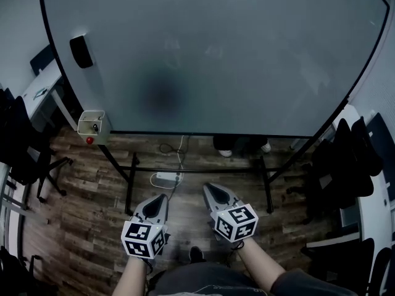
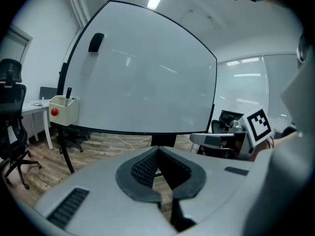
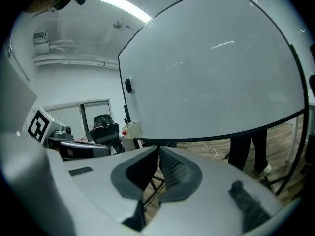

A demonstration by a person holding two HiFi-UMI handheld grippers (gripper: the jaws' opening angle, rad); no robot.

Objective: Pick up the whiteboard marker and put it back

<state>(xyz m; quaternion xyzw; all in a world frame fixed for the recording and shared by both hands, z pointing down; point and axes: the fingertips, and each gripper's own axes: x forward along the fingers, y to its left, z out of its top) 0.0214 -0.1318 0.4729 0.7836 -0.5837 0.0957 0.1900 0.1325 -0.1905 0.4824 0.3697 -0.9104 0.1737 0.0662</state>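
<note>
Whiteboard point(image 1: 210, 54) on its stand, upper field. Eraser point(image 1: 81, 50) on the board's upper left part. A box point(image 1: 94, 123) hangs at the board's lower left corner, with the whiteboard marker point(image 2: 69, 92) upright in it. Power strip point(image 1: 168, 178) on the floor point(image 1: 92, 214) below the board's lower edge. Left gripper point(image 1: 162, 197) and right gripper point(image 1: 208, 187) side by side before the board, well apart from the box. One chair point(image 1: 24, 147) at left beside a table point(image 1: 40, 91); another chair point(image 1: 345, 159) at right.
</note>
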